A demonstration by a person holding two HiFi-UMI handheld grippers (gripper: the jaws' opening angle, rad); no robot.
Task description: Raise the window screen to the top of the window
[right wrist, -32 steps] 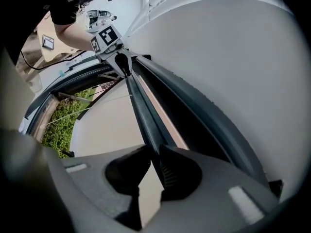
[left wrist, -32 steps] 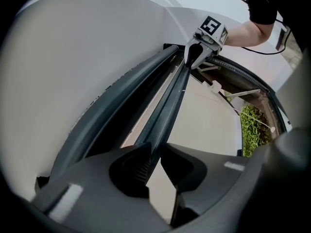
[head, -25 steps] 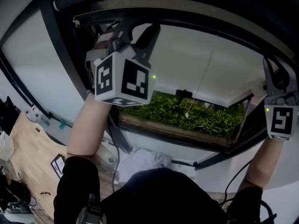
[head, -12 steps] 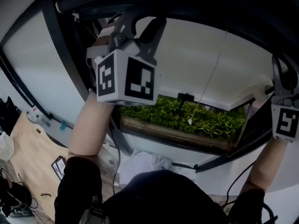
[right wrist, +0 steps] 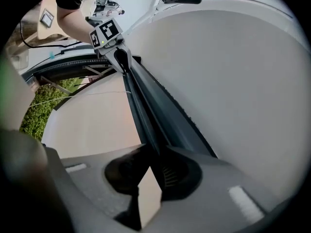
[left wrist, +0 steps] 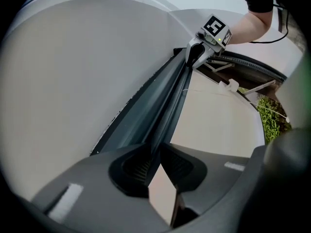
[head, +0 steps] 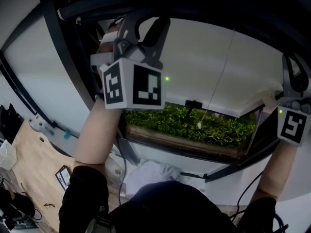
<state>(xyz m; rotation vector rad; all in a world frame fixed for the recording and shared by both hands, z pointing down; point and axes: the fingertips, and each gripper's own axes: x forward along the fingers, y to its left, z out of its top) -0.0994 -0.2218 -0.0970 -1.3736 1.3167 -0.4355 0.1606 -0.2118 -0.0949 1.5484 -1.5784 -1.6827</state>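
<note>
The window screen's dark bar [head: 209, 19] lies high, close under the top of the window frame [head: 53, 57]. My left gripper [head: 145, 23] is shut on the bar's left end and my right gripper [head: 291, 74] is shut on its right end. In the left gripper view the bar [left wrist: 163, 98] runs from between my closed jaws [left wrist: 154, 152] to the right gripper [left wrist: 197, 57] at the far end. The right gripper view mirrors this: the bar [right wrist: 148, 108] leaves my jaws [right wrist: 154, 154] and reaches the left gripper [right wrist: 120, 57]. A thin pull cord [head: 218, 81] hangs from the bar.
Below the bar the window opening shows a pale surface [head: 204, 62] and green plants [head: 194, 125] outside. A dark side post [head: 73, 57] stands at the left. A wooden floor with small items [head: 34, 164] lies at the lower left. Cables [head: 243, 188] hang near my right arm.
Both grippers and the bar have gone up a little toward the top frame. The cord's end has swung slightly right.
</note>
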